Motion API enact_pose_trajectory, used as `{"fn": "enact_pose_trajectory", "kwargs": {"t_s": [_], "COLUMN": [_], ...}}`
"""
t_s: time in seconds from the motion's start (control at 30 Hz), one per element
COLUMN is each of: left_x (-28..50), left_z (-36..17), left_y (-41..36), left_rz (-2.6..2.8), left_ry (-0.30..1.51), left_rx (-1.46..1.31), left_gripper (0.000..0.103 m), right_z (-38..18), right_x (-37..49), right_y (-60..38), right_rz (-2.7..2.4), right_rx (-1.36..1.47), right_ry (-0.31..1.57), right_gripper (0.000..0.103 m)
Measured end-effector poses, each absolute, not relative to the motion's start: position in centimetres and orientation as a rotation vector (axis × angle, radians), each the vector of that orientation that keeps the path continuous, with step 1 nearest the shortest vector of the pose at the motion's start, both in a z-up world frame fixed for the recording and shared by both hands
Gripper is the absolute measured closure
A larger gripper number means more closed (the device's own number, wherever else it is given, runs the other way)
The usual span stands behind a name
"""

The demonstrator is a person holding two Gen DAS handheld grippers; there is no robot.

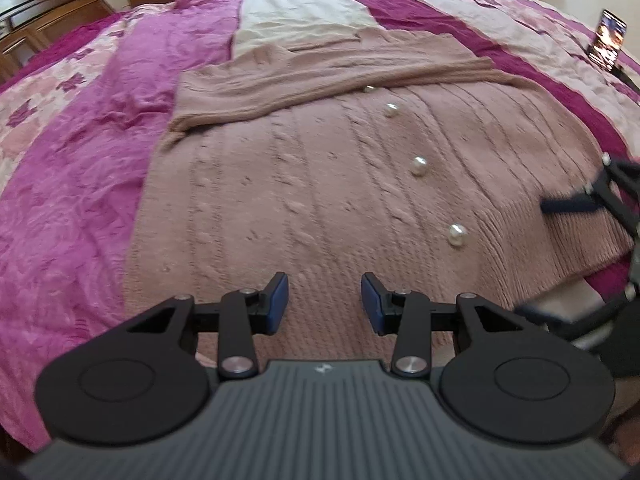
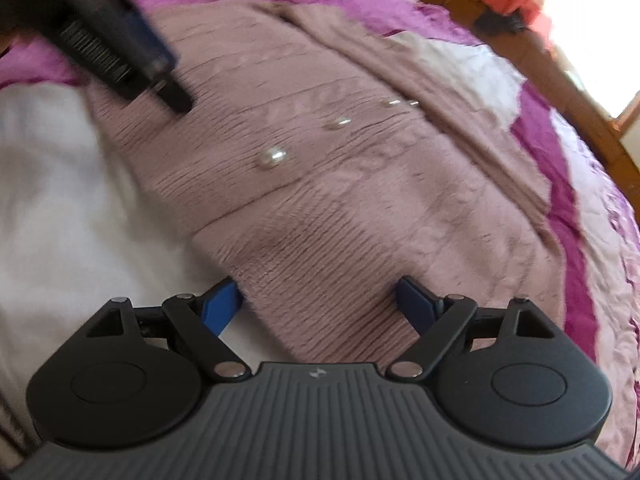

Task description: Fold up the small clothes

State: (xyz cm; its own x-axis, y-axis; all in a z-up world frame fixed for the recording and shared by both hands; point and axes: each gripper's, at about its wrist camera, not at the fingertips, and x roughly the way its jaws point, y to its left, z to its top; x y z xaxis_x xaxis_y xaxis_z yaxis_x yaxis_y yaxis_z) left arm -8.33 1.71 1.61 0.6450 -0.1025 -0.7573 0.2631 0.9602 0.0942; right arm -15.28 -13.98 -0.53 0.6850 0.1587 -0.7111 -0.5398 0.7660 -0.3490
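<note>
A dusty-pink cable-knit cardigan [image 1: 304,200] with pearl buttons [image 1: 419,166] lies flat on the bed, one sleeve [image 1: 320,80] folded across its upper part. My left gripper [image 1: 325,305] hovers open over the near hem, with nothing between its blue pads. The blurred right gripper [image 1: 576,200] reaches over the cardigan's right corner. In the right wrist view the right gripper [image 2: 320,304] is open, with the ribbed hem of the cardigan [image 2: 340,240] lying between its fingers; contact is unclear. The left gripper [image 2: 132,52] shows as a dark blur at the top left.
The bedspread [image 1: 80,160] is magenta and pink, with a cream stripe behind the cardigan. A phone on a stand [image 1: 608,40] sits at the bed's far right. Wooden furniture [image 1: 44,12] stands beyond the left side. A white sheet [image 2: 60,200] borders the hem.
</note>
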Motion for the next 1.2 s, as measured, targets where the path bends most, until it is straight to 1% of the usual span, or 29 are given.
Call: {"fn": "enact_pose_trajectory", "kwargs": {"t_s": [0.03, 0.07, 0.1, 0.13, 0.17, 0.2, 0.57, 0.73, 0.87, 0.97, 1.07, 1.17, 1.2], "left_x": [-8.4, -8.6, -8.7, -8.9, -9.2, -9.5, -11.1, -11.2, -10.4, -9.8, -9.2, -8.9, -8.9], "left_z": [1.5, 1.4, 1.4, 1.3, 1.3, 1.3, -0.1, -1.1, -1.7, -1.3, -1.1, -1.4, -1.5], "left_y": [1.6, 1.5, 1.3, 1.2, 1.1, 1.0, -0.5, -1.2, -0.4, 0.8, 1.7, 1.5, 1.4], "left_rz": [-0.218, -0.228, -0.241, -0.250, -0.260, -0.273, -0.349, -0.274, -0.159, -0.115, -0.114, -0.121, -0.124], "left_ry": [0.847, 0.847, 0.848, 0.844, 0.832, 0.817, 0.803, 0.750, 0.720, 0.701, 0.697, 0.697, 0.692], "left_rx": [0.207, 0.211, 0.214, 0.216, 0.222, 0.234, 0.346, 0.452, 0.507, 0.477, 0.439, 0.448, 0.452], "left_gripper": [0.060, 0.055, 0.047, 0.032, 0.025, 0.024, 0.023, 0.023, 0.023, 0.021, 0.021, 0.022, 0.025], "right_z": [-0.4, -0.3, -0.2, -0.1, 0.2, 0.4, 3.0, 3.6, 3.0, 1.9, 0.8, 0.5, 0.5], "right_x": [-15.0, -14.8, -14.6, -14.3, -14.2, -14.1, -12.8, -12.6, -13.1, -13.5, -13.5, -13.7, -13.7], "right_y": [-14.1, -14.3, -14.5, -14.7, -15.0, -15.1, -16.6, -17.0, -17.2, -17.5, -17.9, -18.2, -18.3], "right_rz": [0.401, 0.383, 0.371, 0.363, 0.356, 0.349, 0.275, 0.262, 0.261, 0.258, 0.241, 0.227, 0.226], "right_rx": [-0.568, -0.549, -0.531, -0.511, -0.488, -0.469, -0.302, -0.259, -0.285, -0.301, -0.308, -0.298, -0.298], "right_ry": [0.709, 0.701, 0.699, 0.697, 0.691, 0.686, 0.633, 0.633, 0.656, 0.699, 0.742, 0.740, 0.737], "right_gripper": [0.015, 0.015, 0.015, 0.015, 0.015, 0.015, 0.016, 0.016, 0.016, 0.016, 0.016, 0.018, 0.023]}}
